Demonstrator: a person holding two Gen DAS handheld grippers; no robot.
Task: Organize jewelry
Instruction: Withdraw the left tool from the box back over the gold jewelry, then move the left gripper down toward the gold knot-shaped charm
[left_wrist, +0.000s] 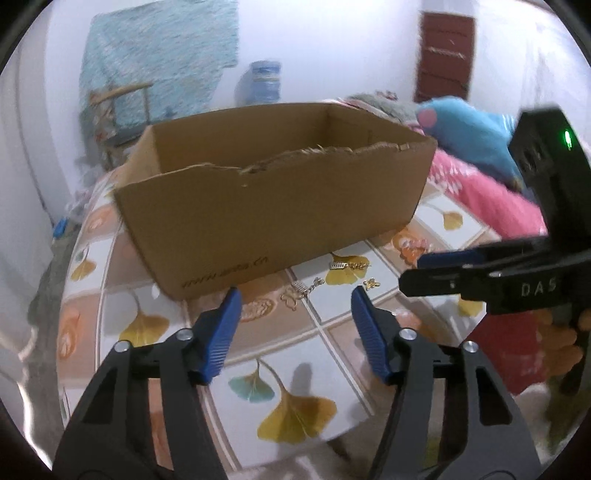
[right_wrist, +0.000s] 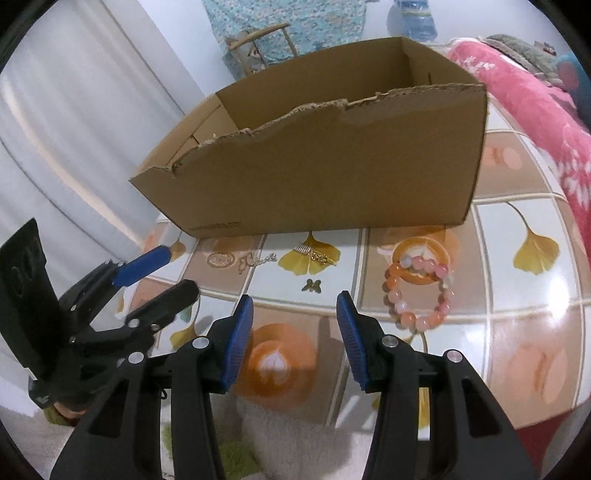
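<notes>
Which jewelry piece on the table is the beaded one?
The pink-orange bead bracelet, right of the right gripper. The other pieces by the cardboard box are small gold trinkets.

The box (right_wrist: 332, 177) is plain brown cardboard with small dark print low on its front. The tablecloth (right_wrist: 517, 221) under it is checked in white and tan squares with yellow ginkgo leaves and orange latte cups. The bracelet (right_wrist: 419, 291) has pink, orange and pale beads, and the small trinkets (left_wrist: 347, 266) are gold. Both grippers are black with blue ribbed pads (left_wrist: 221, 332). The blanket (right_wrist: 535, 110) is pink with white flowers
</notes>
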